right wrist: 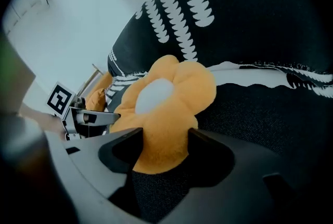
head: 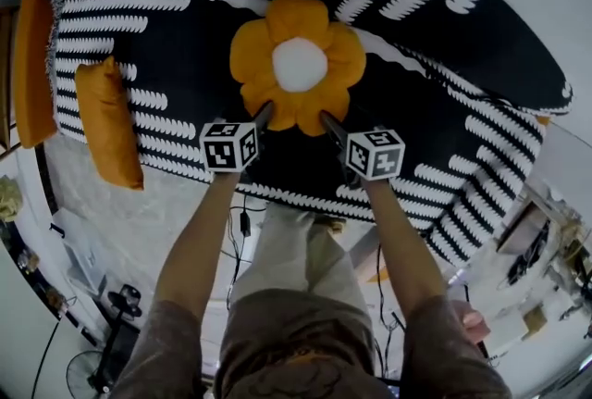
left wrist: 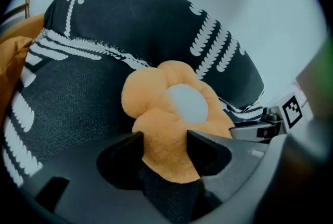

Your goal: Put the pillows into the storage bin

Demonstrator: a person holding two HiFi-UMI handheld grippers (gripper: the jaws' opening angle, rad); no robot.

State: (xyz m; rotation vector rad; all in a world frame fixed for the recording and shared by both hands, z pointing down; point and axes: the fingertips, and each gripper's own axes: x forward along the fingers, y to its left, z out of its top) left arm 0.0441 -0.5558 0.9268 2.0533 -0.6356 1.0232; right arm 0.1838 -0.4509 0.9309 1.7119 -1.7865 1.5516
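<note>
An orange flower pillow [head: 298, 64] with a white centre lies on the seat of a black sofa [head: 185, 45] with white patterning. My left gripper [head: 263, 116] is at its lower left petal and my right gripper [head: 329, 121] at its lower right petal. In the left gripper view the jaws [left wrist: 165, 140] stand wide apart, and a petal of the flower pillow [left wrist: 177, 108] fills the gap without looking squeezed. The right gripper view shows the same: the jaws [right wrist: 165, 137] stand wide around a petal of the pillow [right wrist: 166, 98]. No storage bin is in view.
An orange oblong pillow [head: 106, 119] lies on the sofa's left end, with another orange cushion [head: 32, 64] against the armrest. Below the sofa's front edge are the person's legs, cables on the pale floor and a fan [head: 88, 374] at lower left.
</note>
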